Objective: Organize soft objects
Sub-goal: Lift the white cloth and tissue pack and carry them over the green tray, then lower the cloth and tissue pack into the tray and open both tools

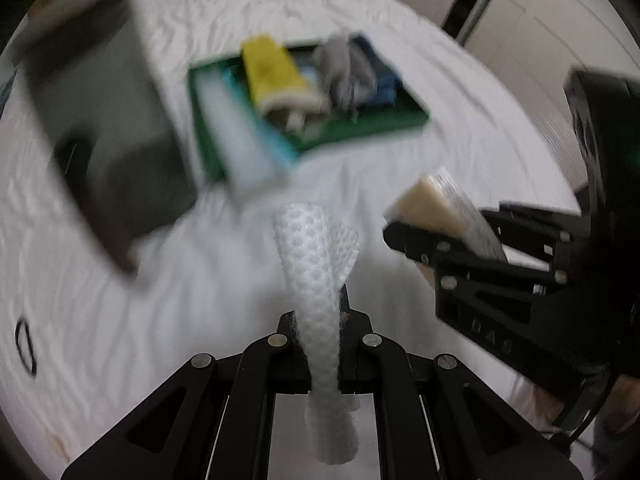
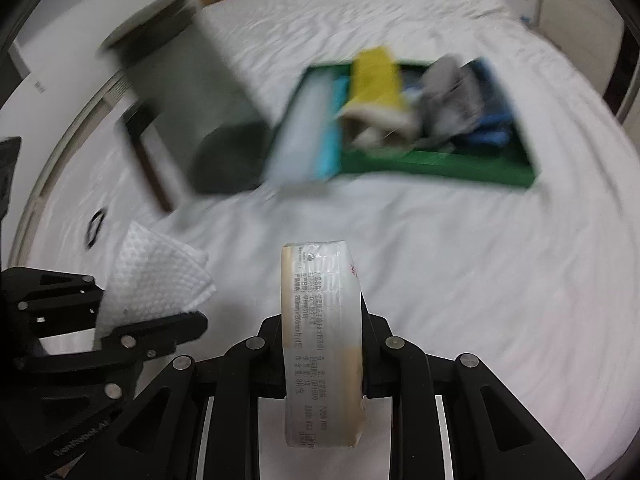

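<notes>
My left gripper (image 1: 320, 320) is shut on a white textured cloth (image 1: 316, 264), held above the white bed; it also shows in the right wrist view (image 2: 156, 280). My right gripper (image 2: 322, 320) is shut on a clear-wrapped beige tissue pack (image 2: 322, 328), which also shows in the left wrist view (image 1: 440, 208) at the right. Farther back lies a green tray (image 1: 380, 124) (image 2: 460, 168) holding a yellow item (image 1: 272, 68) (image 2: 376, 76), a grey item (image 1: 344, 64), blue items (image 1: 380, 76) and a white-and-teal pack (image 1: 244, 136) that overhangs its edge.
A grey-green bin (image 1: 104, 120) (image 2: 188, 92) lies on its side on the bed left of the tray. A small black ring (image 1: 25, 346) (image 2: 95, 226) lies on the sheet at the left. Both views are motion-blurred.
</notes>
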`<state>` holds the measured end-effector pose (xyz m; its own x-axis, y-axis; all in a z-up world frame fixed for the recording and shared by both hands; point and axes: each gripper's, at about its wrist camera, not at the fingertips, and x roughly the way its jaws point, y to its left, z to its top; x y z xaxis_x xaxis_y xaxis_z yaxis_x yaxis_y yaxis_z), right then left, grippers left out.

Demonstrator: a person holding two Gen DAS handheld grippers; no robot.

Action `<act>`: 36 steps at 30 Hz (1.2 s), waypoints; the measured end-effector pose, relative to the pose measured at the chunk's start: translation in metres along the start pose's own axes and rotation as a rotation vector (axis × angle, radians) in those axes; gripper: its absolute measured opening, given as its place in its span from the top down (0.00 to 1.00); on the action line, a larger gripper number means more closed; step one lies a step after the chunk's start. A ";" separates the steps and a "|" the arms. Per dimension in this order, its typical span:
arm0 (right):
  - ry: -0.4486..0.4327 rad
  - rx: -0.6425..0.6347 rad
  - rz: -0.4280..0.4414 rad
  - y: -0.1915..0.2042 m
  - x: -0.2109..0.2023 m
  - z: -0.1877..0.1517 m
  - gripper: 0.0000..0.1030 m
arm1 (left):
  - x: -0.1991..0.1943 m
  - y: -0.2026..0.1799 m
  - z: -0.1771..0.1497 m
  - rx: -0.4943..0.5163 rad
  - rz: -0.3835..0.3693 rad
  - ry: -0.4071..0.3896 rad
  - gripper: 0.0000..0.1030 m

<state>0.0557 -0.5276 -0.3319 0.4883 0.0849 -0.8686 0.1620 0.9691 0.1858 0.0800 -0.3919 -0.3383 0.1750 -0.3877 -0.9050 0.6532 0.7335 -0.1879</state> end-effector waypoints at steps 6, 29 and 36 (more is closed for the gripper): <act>-0.113 -0.006 -0.043 -0.062 0.000 0.073 0.78 | 0.027 -0.003 0.109 -0.062 0.074 -0.145 0.95; -0.094 -0.049 -0.107 -0.097 0.111 0.173 0.30 | 0.124 0.050 0.208 -0.167 0.262 -0.090 0.59; -0.124 -0.059 -0.134 -0.096 0.085 0.167 0.26 | 0.087 0.039 0.220 -0.153 0.237 -0.171 0.59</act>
<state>0.2246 -0.6524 -0.3467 0.5685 -0.0715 -0.8196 0.1841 0.9820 0.0421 0.2829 -0.5198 -0.3408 0.4387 -0.2753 -0.8554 0.4637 0.8847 -0.0469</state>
